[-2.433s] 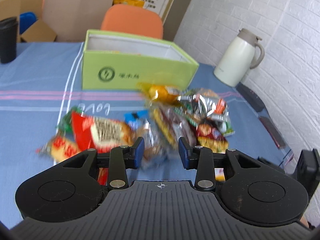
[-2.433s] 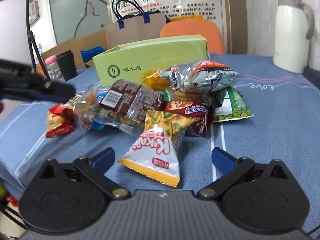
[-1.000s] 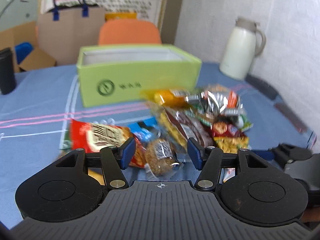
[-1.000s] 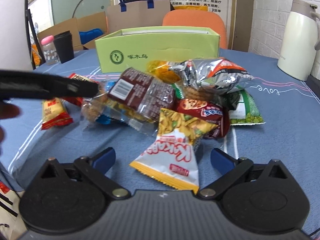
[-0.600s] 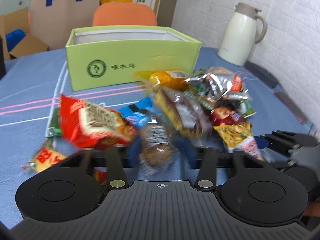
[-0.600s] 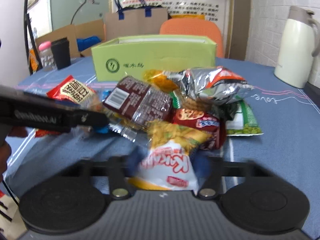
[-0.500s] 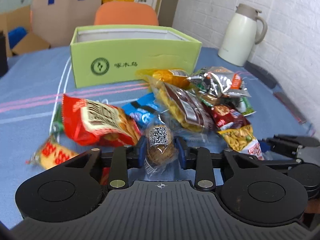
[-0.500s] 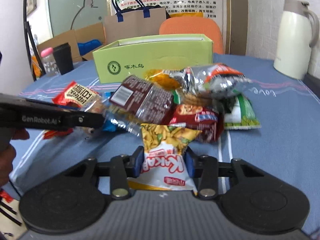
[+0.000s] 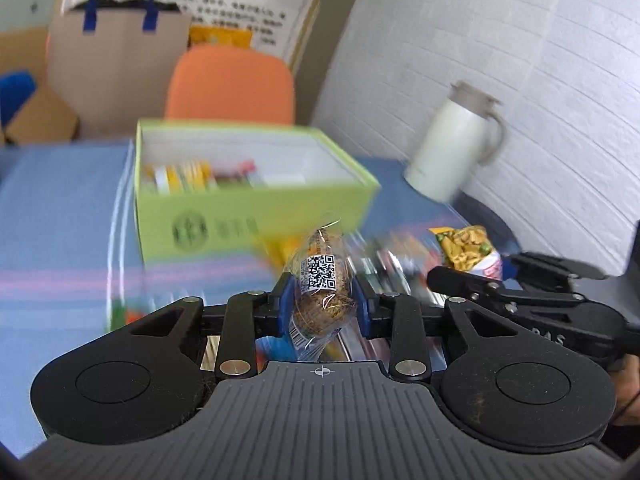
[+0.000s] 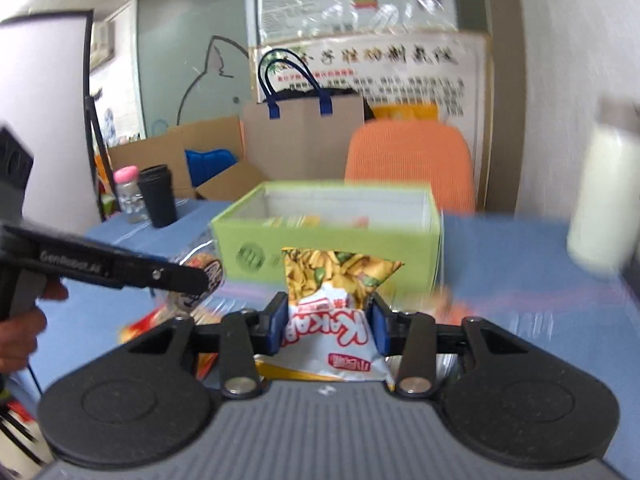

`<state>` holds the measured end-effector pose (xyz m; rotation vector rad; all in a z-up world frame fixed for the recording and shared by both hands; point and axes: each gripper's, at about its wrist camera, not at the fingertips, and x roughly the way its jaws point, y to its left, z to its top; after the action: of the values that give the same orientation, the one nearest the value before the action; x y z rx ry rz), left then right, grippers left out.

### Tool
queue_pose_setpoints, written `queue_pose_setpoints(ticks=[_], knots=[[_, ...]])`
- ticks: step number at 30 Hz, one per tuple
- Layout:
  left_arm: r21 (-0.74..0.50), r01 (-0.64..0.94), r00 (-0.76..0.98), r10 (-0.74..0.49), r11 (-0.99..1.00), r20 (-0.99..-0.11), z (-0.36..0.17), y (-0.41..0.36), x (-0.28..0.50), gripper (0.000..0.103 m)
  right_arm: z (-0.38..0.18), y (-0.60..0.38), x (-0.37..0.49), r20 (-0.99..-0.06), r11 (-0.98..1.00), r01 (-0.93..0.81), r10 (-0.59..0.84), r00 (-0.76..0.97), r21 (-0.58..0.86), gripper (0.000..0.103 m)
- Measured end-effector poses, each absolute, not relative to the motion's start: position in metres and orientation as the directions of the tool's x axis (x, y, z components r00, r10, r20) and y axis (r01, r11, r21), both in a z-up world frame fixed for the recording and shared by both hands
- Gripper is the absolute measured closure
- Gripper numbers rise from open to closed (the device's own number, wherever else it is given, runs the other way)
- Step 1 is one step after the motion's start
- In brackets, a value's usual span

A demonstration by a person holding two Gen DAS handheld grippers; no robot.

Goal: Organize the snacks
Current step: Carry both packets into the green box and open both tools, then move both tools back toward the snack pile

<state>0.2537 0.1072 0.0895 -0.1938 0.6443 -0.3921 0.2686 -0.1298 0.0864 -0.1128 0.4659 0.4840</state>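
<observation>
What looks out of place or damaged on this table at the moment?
Nothing looks damaged or spilled. The left gripper pinches a clear-wrapped cake, the right gripper a white snack bag. The green box stands upright and open; the blur hides finer detail.

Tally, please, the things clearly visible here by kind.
Held snack packs: 2 (cake, chips)
Hand-held grippers: 2 (left, right)
Green box: 1
White jug: 1
Orange chair: 1
Total: 7
</observation>
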Motion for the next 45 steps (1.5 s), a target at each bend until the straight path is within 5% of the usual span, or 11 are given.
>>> queue_pose_setpoints(ticks=[11,13,15,16,19,30,39,45], knots=[[-0.228,0.244,0.711,-0.334,0.943,-0.619,0.087,0.078,0.452,0.094,0.074,-0.106,0.467,-0.579,0.85,-0.514,0.363,0.73,-0.116,0.057],[-0.212,0.233,0.704,-0.315,0.949,-0.637,0.077,0.075,0.47,0.094,0.064,-0.106,0.484,-0.596,0.852,-0.516,0.368,0.714,-0.093,0.051],[-0.199,0.215,0.709,-0.293,0.956,-0.642,0.073,0.076,0.476,0.082,0.062,-0.11,0.484,-0.579,0.856,-0.511,0.377,0.723,-0.081,0.022],[-0.203,0.214,0.714,-0.295,0.955,-0.635,0.073,0.078,0.473,0.067,0.065,-0.112,0.478,-0.556,0.856,-0.509,0.382,0.738,-0.087,0.019],[-0.211,0.205,0.751,-0.291,0.956,-0.593,0.084,0.087,0.452,0.061,0.079,-0.123,0.448,-0.493,0.856,-0.506,0.399,0.773,-0.102,0.002],[-0.142,0.216,0.832,-0.258,0.966,-0.491,0.106,0.073,0.298,0.038,0.093,-0.125,0.286,-0.44,0.803,-0.562,0.44,0.782,-0.196,0.001],[-0.143,0.051,0.837,-0.12,0.988,-0.533,0.067,0.103,0.185,0.037,0.044,-0.113,0.19,-0.509,0.806,-0.591,0.499,0.702,-0.026,0.001],[-0.269,-0.163,0.803,-0.03,0.949,-0.595,0.044,0.174,0.155,0.037,0.02,-0.067,0.176,-0.535,0.734,-0.661,0.625,0.569,0.153,0.001]])
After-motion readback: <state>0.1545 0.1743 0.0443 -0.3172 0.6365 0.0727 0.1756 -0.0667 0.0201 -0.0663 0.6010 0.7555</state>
